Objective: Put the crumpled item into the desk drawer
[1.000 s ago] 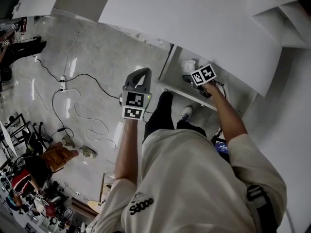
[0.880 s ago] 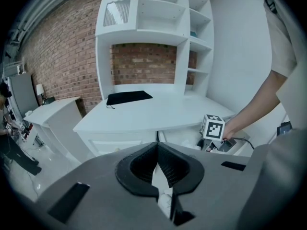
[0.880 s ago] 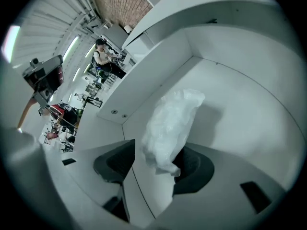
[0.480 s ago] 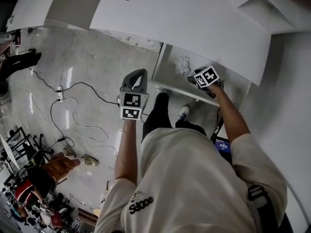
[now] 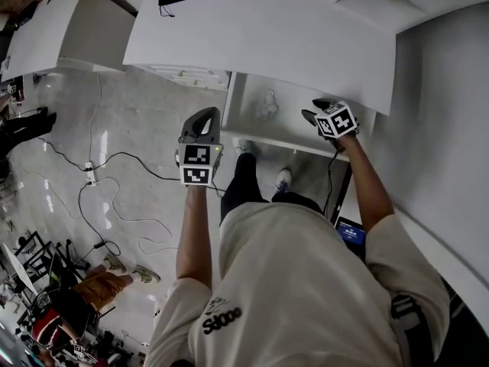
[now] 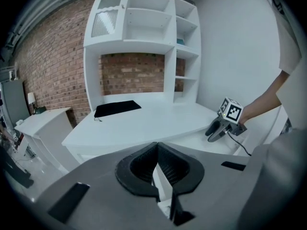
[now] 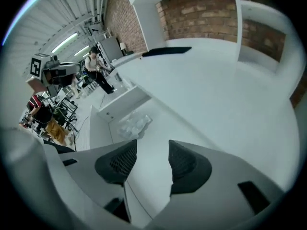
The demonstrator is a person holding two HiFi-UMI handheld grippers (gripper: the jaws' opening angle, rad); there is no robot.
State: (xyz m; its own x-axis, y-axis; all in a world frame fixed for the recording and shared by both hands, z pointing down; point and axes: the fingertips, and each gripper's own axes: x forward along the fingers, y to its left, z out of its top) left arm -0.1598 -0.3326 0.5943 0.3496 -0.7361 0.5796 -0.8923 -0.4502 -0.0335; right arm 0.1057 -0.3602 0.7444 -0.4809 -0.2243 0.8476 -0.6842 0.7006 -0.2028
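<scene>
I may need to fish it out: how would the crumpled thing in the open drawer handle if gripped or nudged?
The crumpled item looks like thin translucent film, so it is probably very light and squashes easily. Its irregular creases suggest it would slide, not roll, on the smooth drawer floor.

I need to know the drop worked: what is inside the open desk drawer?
A crumpled wad lies alone on the visible white floor of the drawer. The drawer's back part runs under the desktop, which covers it, so anything there cannot be seen.
</scene>
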